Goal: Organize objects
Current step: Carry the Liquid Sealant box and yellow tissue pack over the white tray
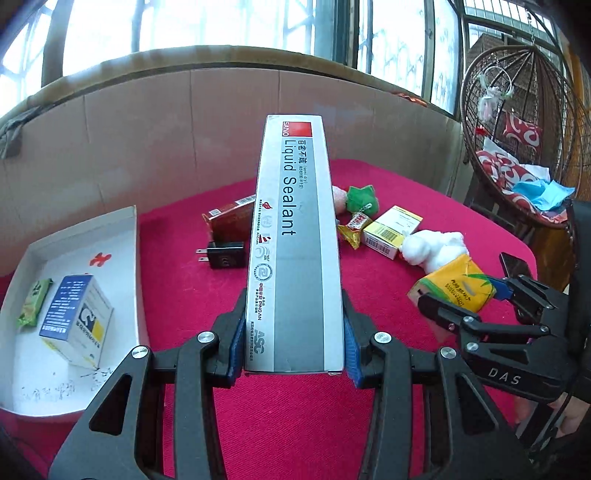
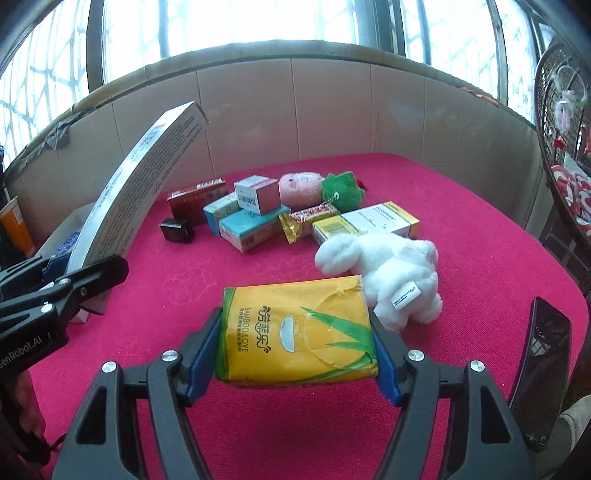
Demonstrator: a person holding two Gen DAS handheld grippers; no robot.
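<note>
Left gripper (image 1: 294,332): the long sealant box (image 1: 295,236) is pinched between its fingers, above the table (image 1: 277,424).
Right gripper (image 2: 297,332): the yellow tissue pack (image 2: 295,332) is clamped, beside the white plush toy (image 2: 388,273).

Bright barred windows (image 2: 236,22), cardboard wall (image 1: 192,122), red-clothed table (image 2: 424,177), hanging wicker chair (image 1: 524,122).

Crimson cloth covers the worktop (image 2: 424,192). The sealant box (image 1: 295,251) is grey and silver with a red square; the tissue pack (image 2: 295,332) yellow with green leaves; the plush rabbit (image 2: 384,273) white.
</note>
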